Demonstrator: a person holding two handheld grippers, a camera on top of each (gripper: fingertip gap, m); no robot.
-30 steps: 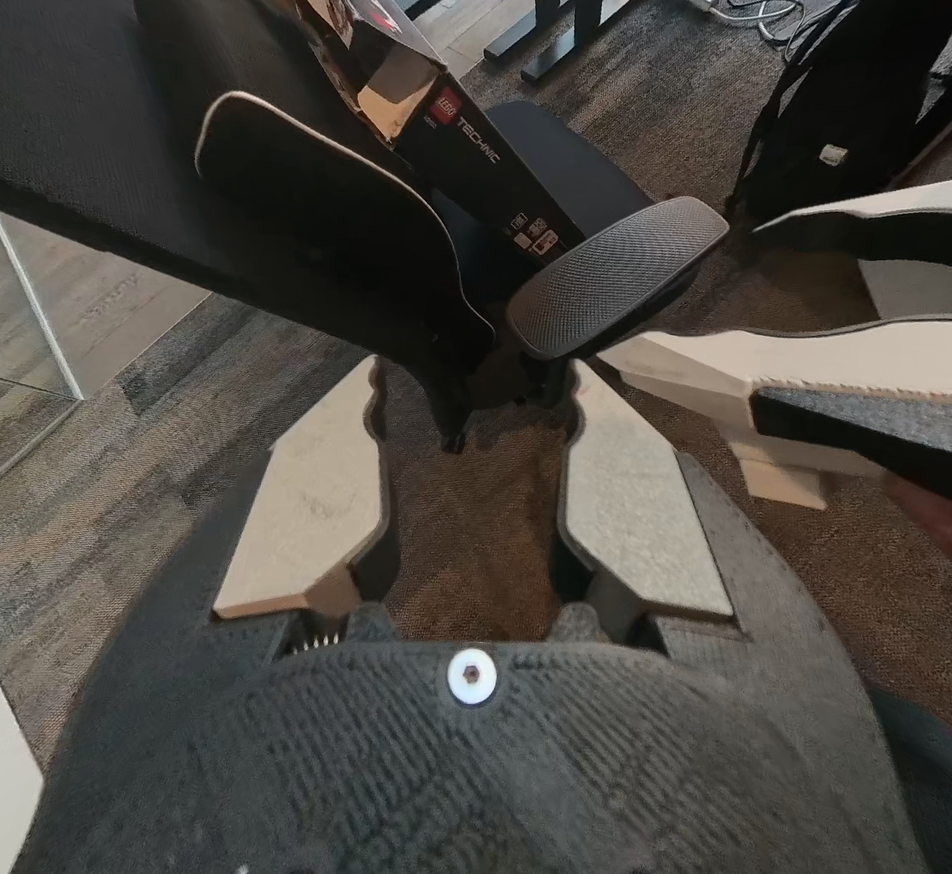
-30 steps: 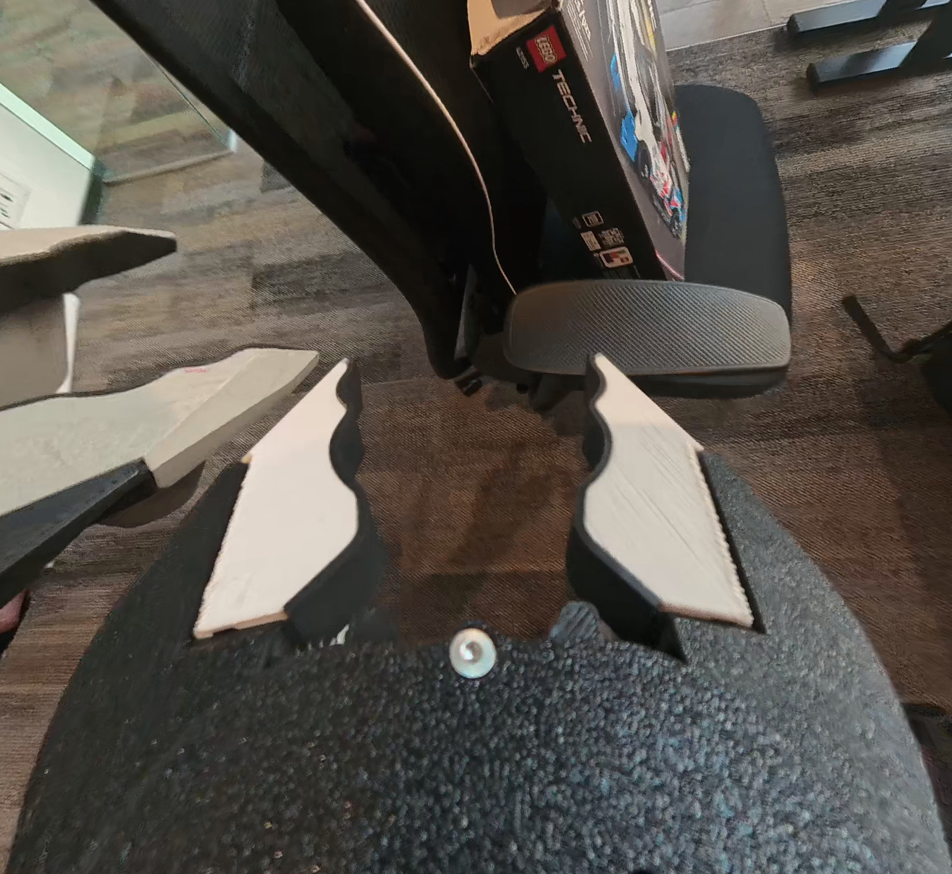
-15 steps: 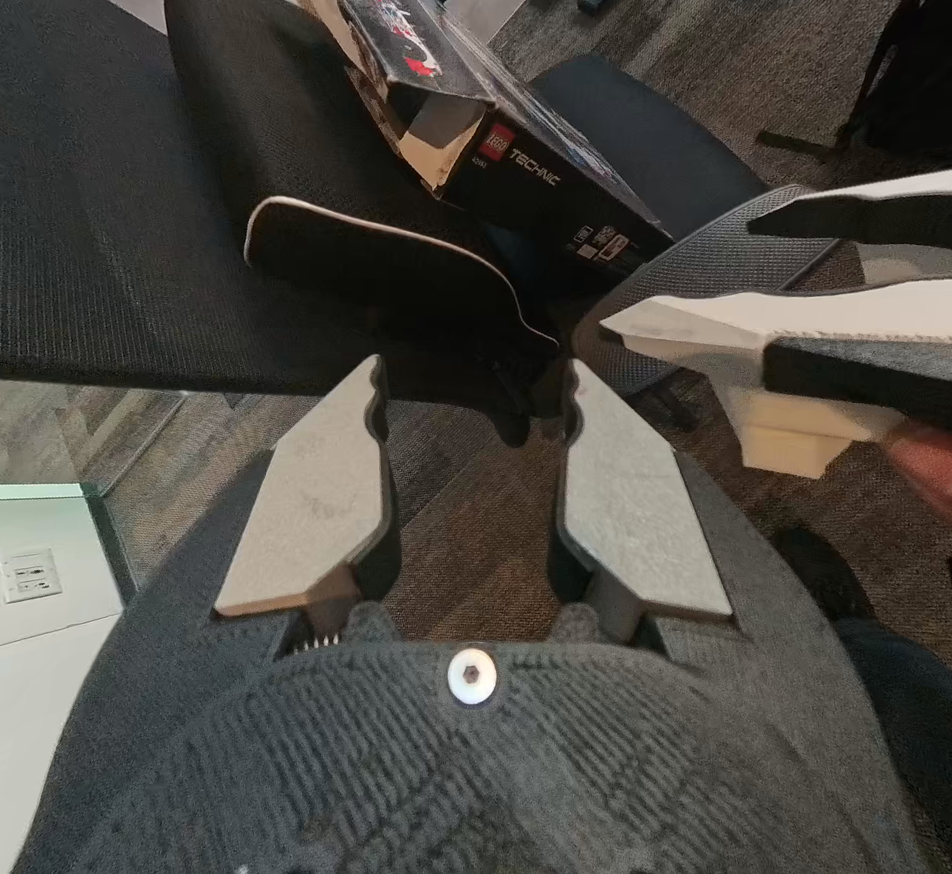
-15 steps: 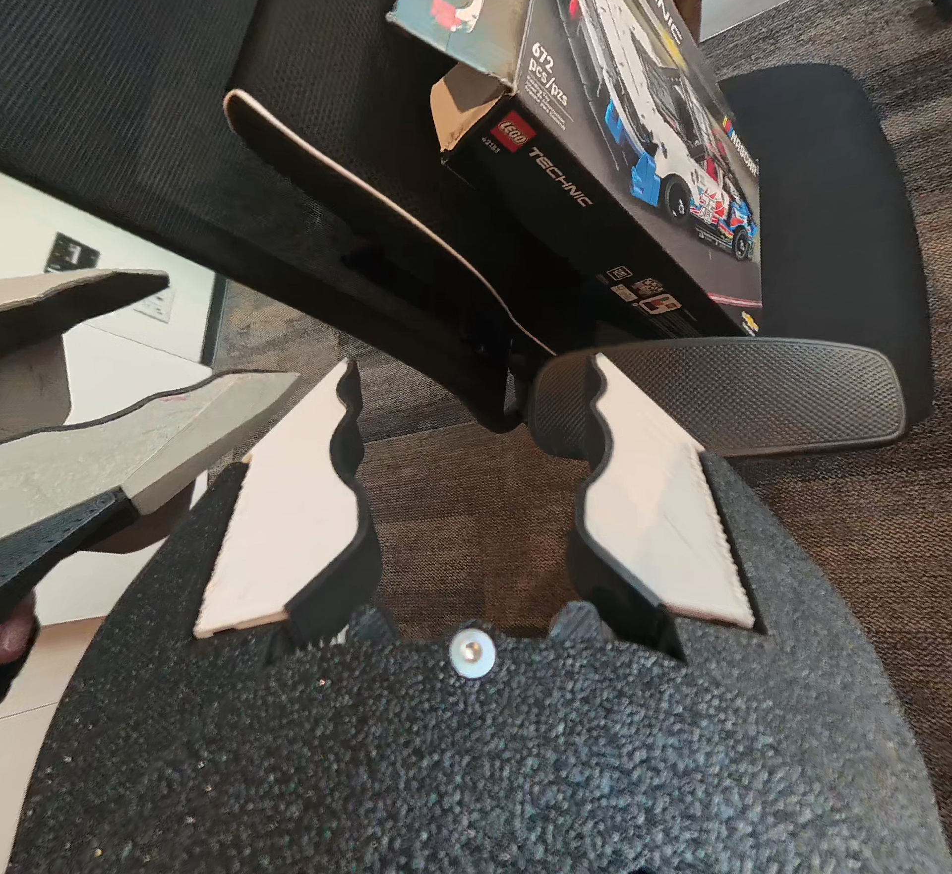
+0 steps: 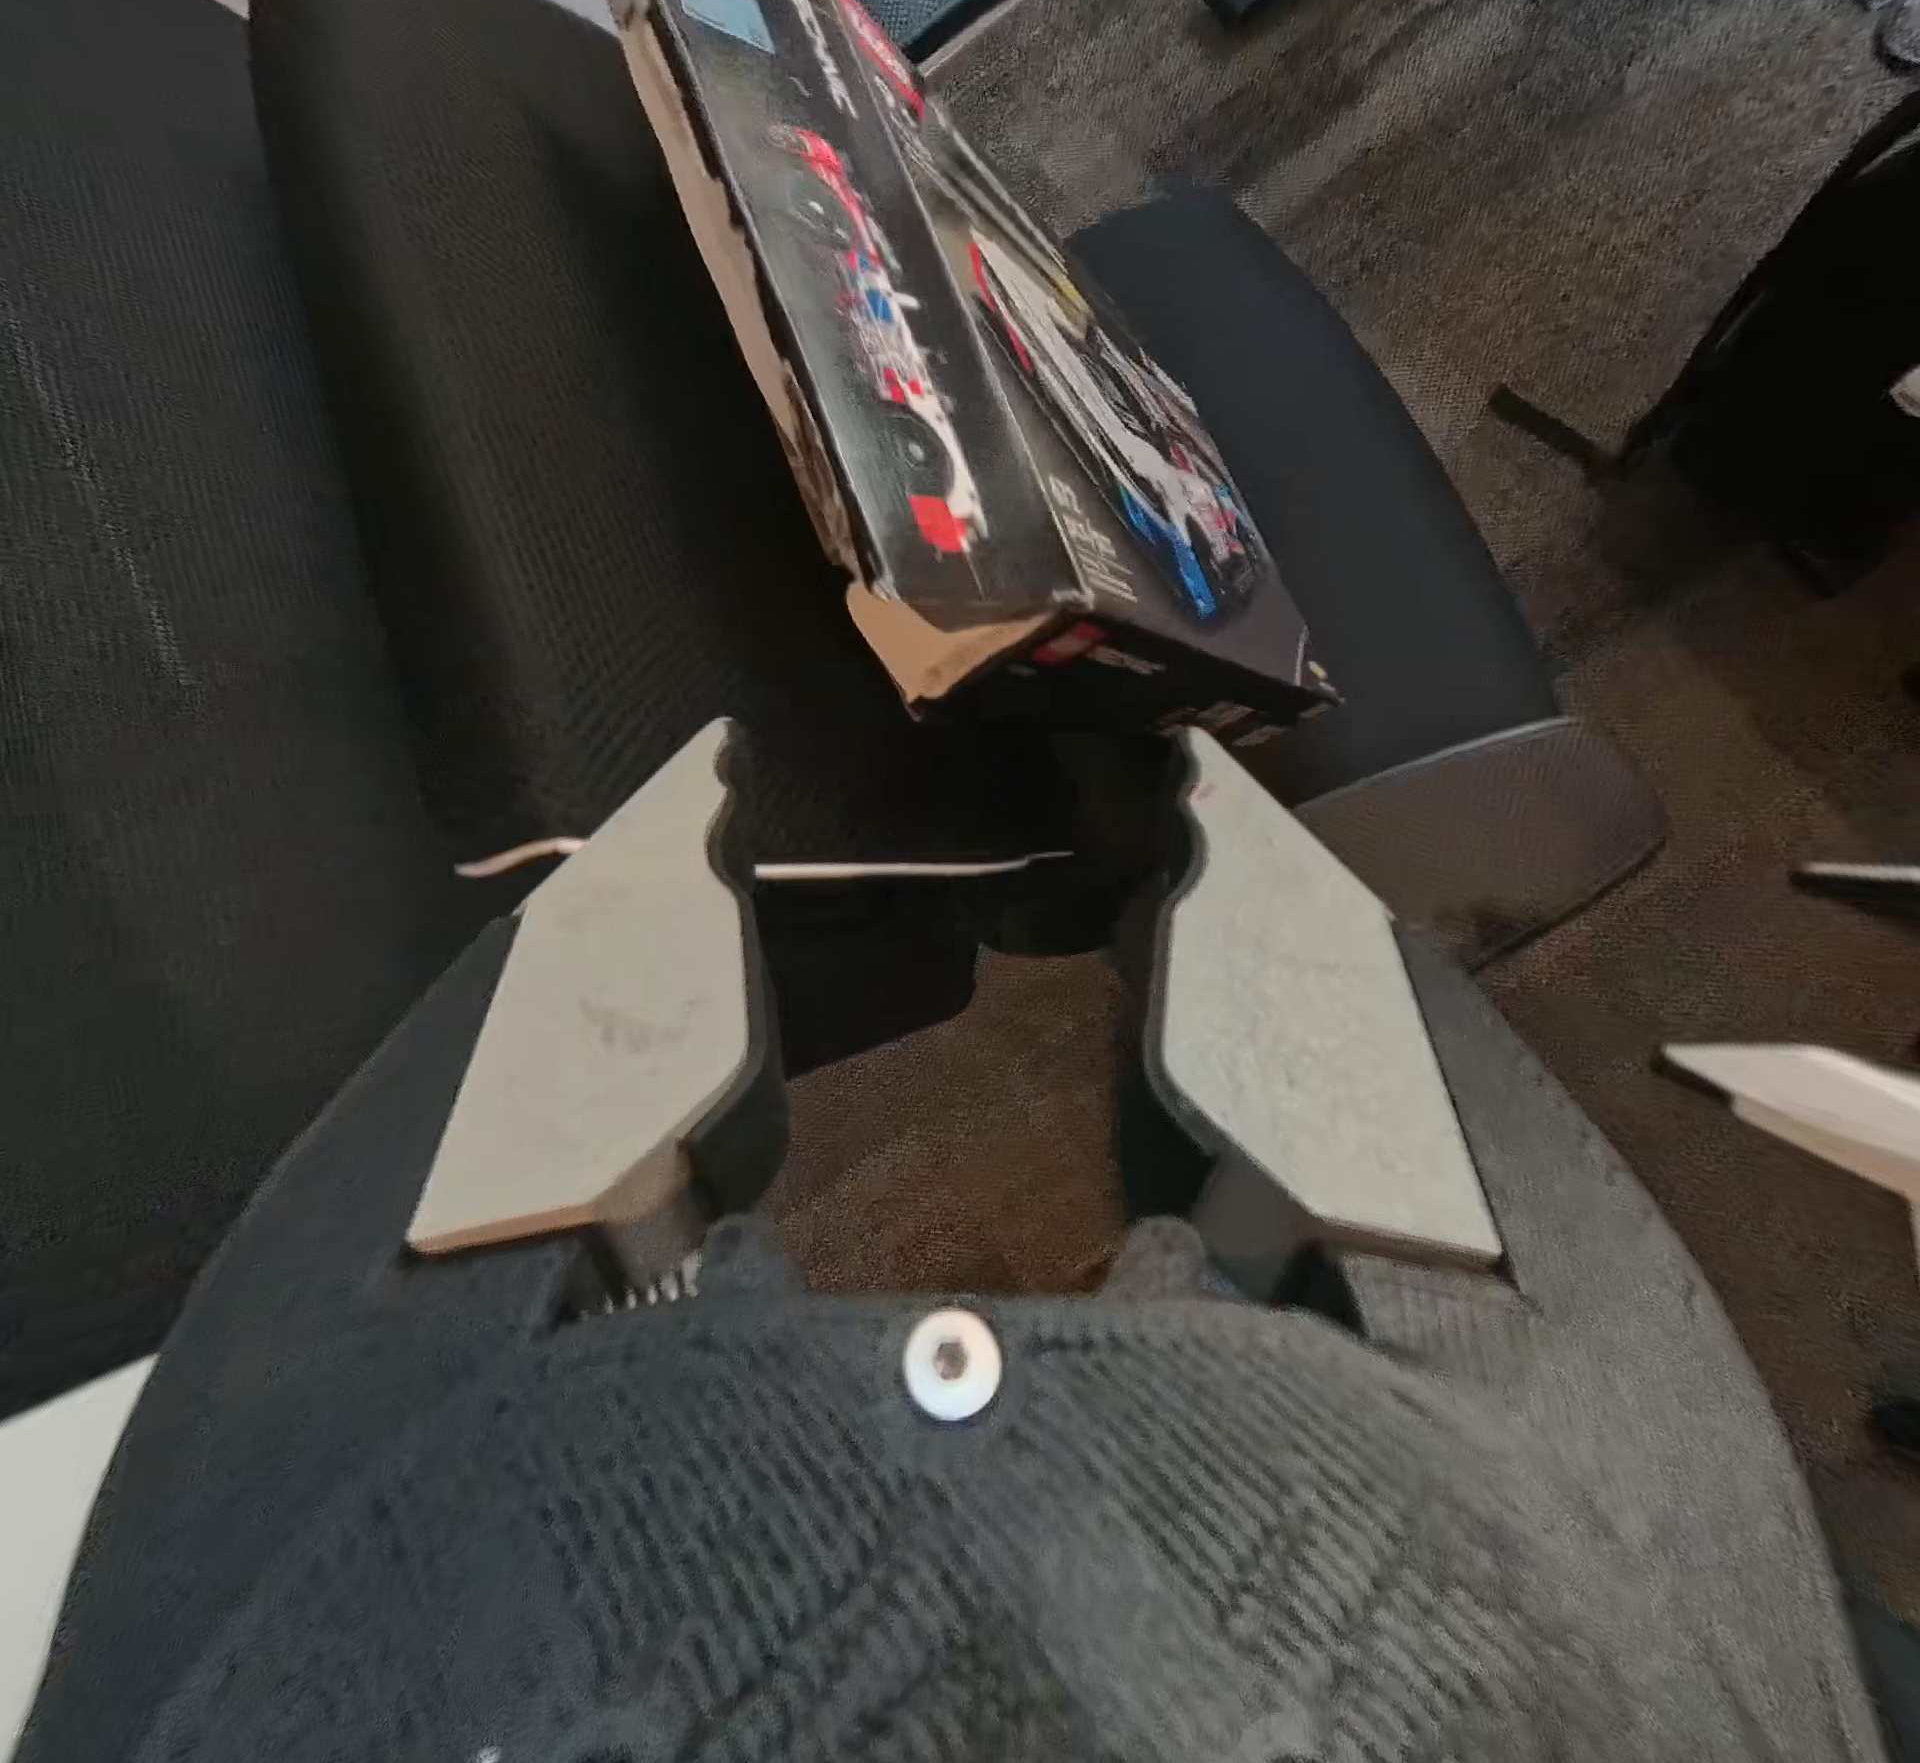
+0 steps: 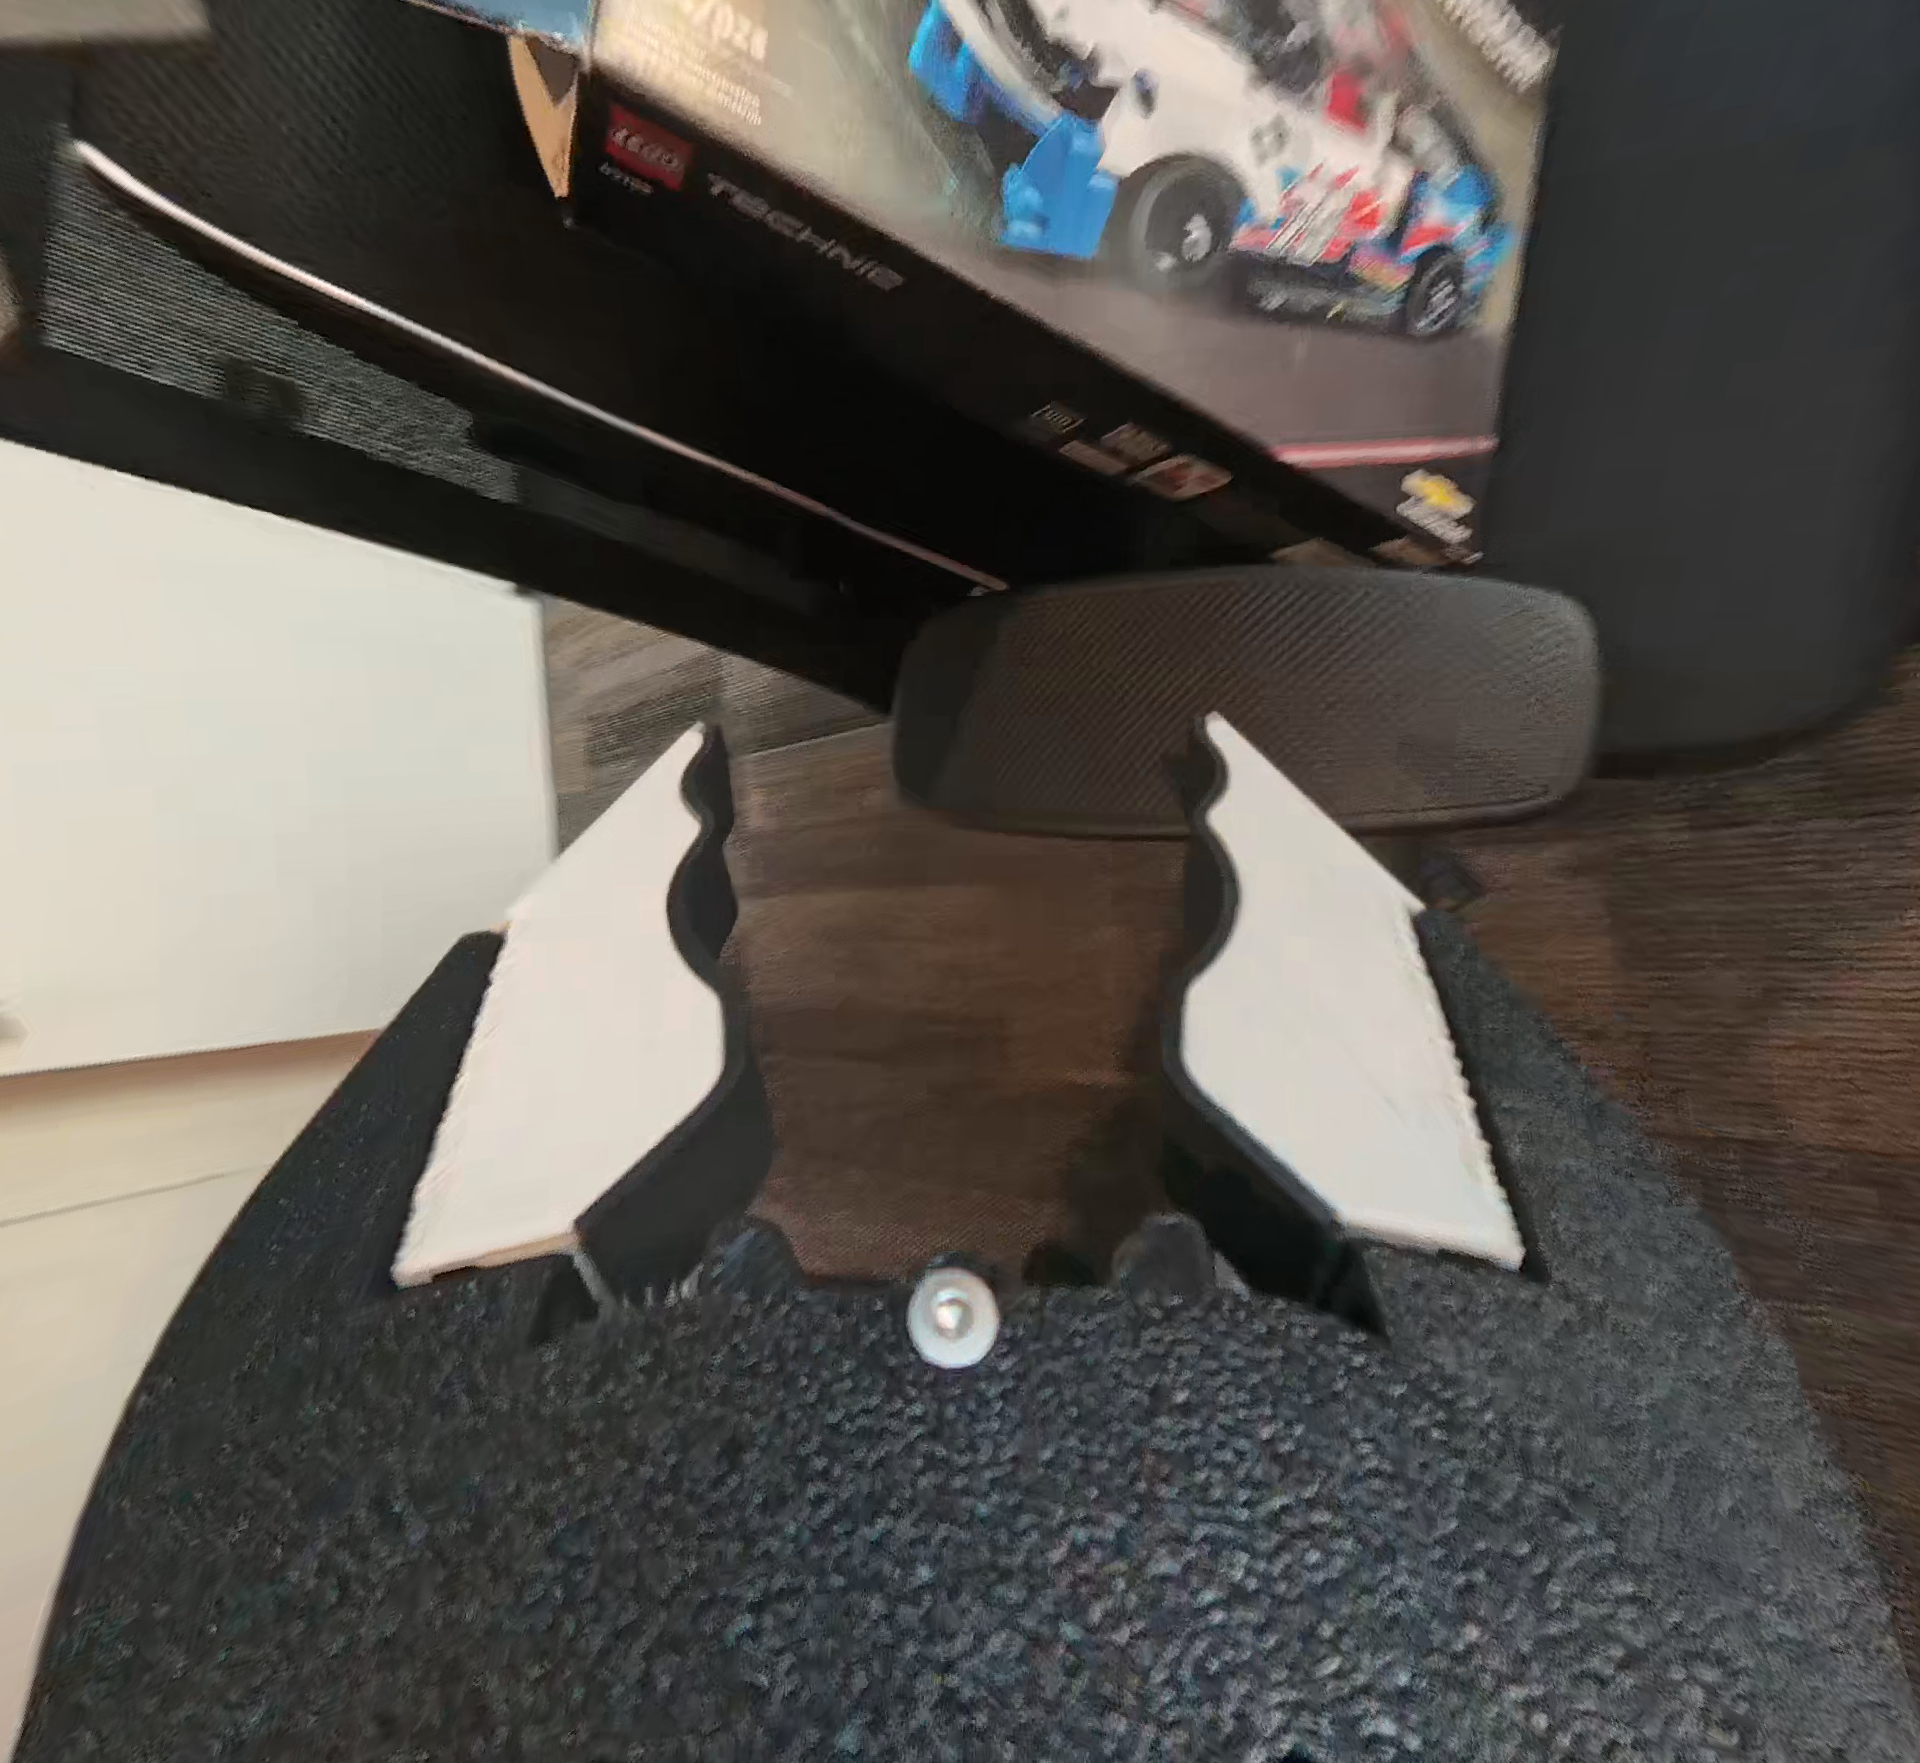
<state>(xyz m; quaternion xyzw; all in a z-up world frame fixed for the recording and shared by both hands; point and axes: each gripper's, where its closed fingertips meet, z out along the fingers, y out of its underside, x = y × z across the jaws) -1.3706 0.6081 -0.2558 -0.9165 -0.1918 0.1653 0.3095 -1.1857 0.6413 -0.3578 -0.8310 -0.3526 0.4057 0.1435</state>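
left gripper (image 5: 956, 768) spread wide, empty, nothing between the pale fingers (image 5: 613, 996). aimed forward and down at the gap behind the office chair; tips short of the toy car kit box (image 5: 935, 383), no contact. box at 12 o'clock from left gripper, tilted, leaning on the mesh chair back (image 5: 436, 342), torn flap end lowest. padded armrest (image 5: 1486, 830) at 2 o'clock, seat cushion (image 5: 1330, 425) beyond. fingertip of right gripper (image 5: 1808, 1100) at 3 o'clock edge.

right gripper (image 6: 956, 747) equally wide, empty, tilted down over brown carpet (image 6: 935, 986). right fingertip overlaps armrest (image 6: 1247, 705) in view; touching or just in front, cannot tell. box (image 6: 1039, 155) at 12 o'clock above, blurred. white cabinet (image 6: 260, 726) at 9 o'clock.

nothing grasped, box resting on chair. both views motion-blurred.
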